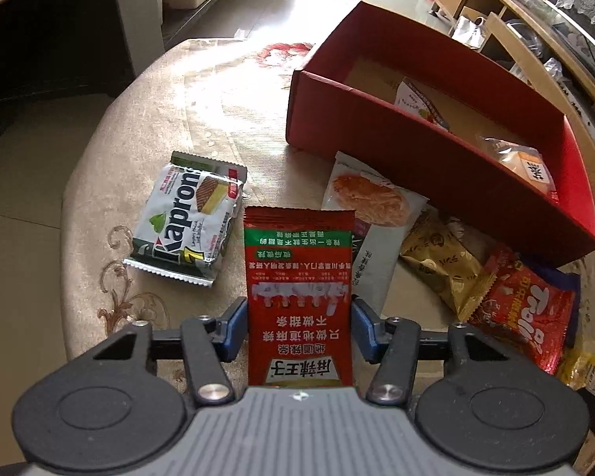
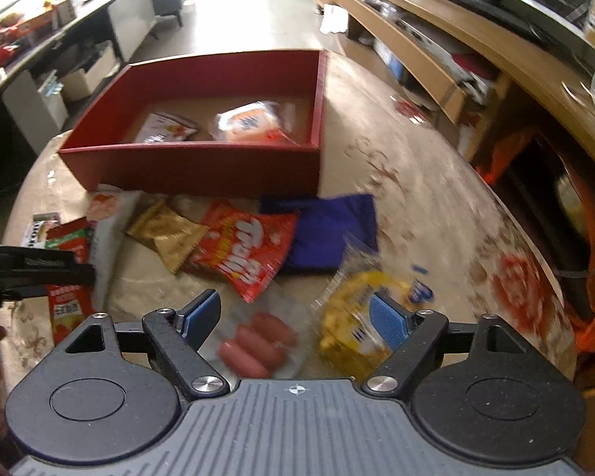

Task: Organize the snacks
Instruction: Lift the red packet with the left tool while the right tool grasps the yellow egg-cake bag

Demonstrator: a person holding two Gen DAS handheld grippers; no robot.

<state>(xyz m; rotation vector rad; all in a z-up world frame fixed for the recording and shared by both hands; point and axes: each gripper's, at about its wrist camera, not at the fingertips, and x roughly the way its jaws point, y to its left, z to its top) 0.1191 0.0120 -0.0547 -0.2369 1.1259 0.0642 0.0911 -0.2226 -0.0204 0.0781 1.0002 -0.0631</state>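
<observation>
Gripping the red spicy-strip packet (image 1: 300,297) w/ my left gripper (image 1: 300,331): both blue pads press its long edges, packet sticking straight out toward 12 o'clock over the table (image 1: 99,182). No earlier pic here, so only the clamp itself is told. From that tool, the Kaprons wafer pack (image 1: 186,218) lies at 11 o'clock, apart from the packet; the white pouch w/ orange food print (image 1: 367,198) at 1 o'clock, partly tucked behind the packet's right edge; gold wrapper (image 1: 444,261) and red Trolli bag (image 1: 527,313) at 2–3 o'clock. Red box (image 1: 436,166) sits beyond at 1 o'clock, two snacks already inside. My right gripper (image 2: 295,315) has jaws apart, nothing pinched; view is blurred. Sausage pack (image 2: 258,341) lies betw. its fingers, below them on the table; yellow snack bag (image 2: 353,317) just beside the right pad, touching or not I can't tell. Blue bag (image 2: 329,230) at 12 o'clock, box farther at 11.
</observation>
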